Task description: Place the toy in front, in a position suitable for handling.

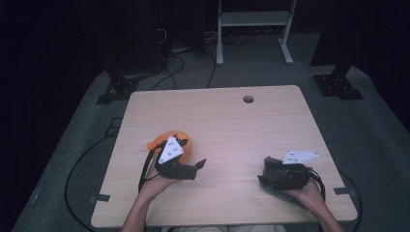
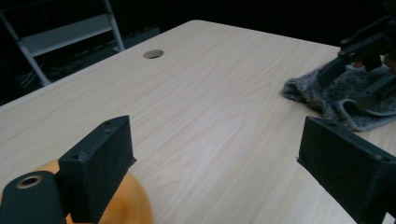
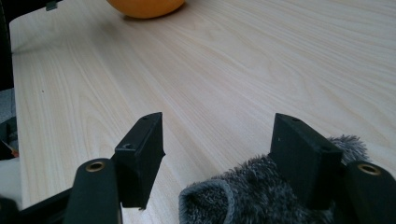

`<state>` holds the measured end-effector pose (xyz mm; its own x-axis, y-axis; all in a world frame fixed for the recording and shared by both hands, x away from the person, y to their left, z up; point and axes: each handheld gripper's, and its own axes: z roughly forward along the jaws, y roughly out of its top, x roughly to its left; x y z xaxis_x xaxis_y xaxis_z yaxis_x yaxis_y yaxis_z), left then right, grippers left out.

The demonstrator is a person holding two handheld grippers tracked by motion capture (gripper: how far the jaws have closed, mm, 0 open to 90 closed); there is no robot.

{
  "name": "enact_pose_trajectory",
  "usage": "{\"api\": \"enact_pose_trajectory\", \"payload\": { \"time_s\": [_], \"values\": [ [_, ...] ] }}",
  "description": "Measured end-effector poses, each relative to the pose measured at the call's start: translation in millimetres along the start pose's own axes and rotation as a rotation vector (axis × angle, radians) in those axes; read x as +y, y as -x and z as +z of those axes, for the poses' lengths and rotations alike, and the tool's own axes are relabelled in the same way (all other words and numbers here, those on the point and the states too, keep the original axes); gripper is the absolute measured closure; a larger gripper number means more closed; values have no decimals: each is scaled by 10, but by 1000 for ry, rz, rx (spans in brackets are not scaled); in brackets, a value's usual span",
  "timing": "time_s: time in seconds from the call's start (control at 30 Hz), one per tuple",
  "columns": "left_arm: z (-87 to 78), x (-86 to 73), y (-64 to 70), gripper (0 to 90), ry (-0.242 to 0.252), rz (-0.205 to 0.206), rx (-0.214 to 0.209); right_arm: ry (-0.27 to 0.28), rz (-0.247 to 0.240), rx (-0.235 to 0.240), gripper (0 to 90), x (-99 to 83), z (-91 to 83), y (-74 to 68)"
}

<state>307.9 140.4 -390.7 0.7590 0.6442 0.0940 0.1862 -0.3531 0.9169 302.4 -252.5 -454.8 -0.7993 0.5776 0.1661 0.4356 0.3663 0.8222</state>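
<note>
An orange rounded object (image 1: 164,140) lies on the left part of the light wooden table (image 1: 227,121). My left gripper (image 1: 196,166) hovers just in front of it, pointing right. In the left gripper view that gripper (image 2: 219,163) is open, nothing sits between its jaws, and the orange object (image 2: 128,203) peeks out by the left jaw. A grey fuzzy cloth (image 1: 271,188) lies at the front right under my right gripper (image 1: 268,170). In the right gripper view this gripper (image 3: 219,149) is open, and the cloth (image 3: 247,193) is bunched low between the jaws, against the right one.
A round cable hole (image 1: 248,99) is in the table's far side. Beyond the table stand a white frame (image 1: 254,19) and cables on the grey floor. A hand holds each gripper near the front edge.
</note>
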Motion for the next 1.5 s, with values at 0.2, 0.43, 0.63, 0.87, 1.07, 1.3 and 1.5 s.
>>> {"api": "enact_pose_trajectory", "payload": {
  "time_s": [0.2, 0.43, 0.63, 0.87, 1.07, 1.3, 1.5],
  "values": [
    [-88, -11, -120, 90, 10, -12, 42, -6, 0, 4, 332, -3, 11, 1],
    [-254, -80, -348, 89, 17, -36, 109, -12, 3, 8, 331, -7, 22, -3],
    [-325, -224, -536, 89, -14, -79, 168, -14, 0, 12, 330, -3, 33, -13],
    [-317, -318, -623, 87, -52, -76, 208, -14, -5, 13, 330, -4, 25, -18],
    [-195, -448, -671, 89, -127, -98, 235, -16, -10, 15, 329, -3, 26, -25],
    [-80, -537, -643, 111, -165, -90, 227, -17, -11, 16, 329, -4, 27, -21],
    [-76, -564, -626, 220, -171, -82, 239, -12, -13, 16, 329, 0, 15, -35]
  ]
}}
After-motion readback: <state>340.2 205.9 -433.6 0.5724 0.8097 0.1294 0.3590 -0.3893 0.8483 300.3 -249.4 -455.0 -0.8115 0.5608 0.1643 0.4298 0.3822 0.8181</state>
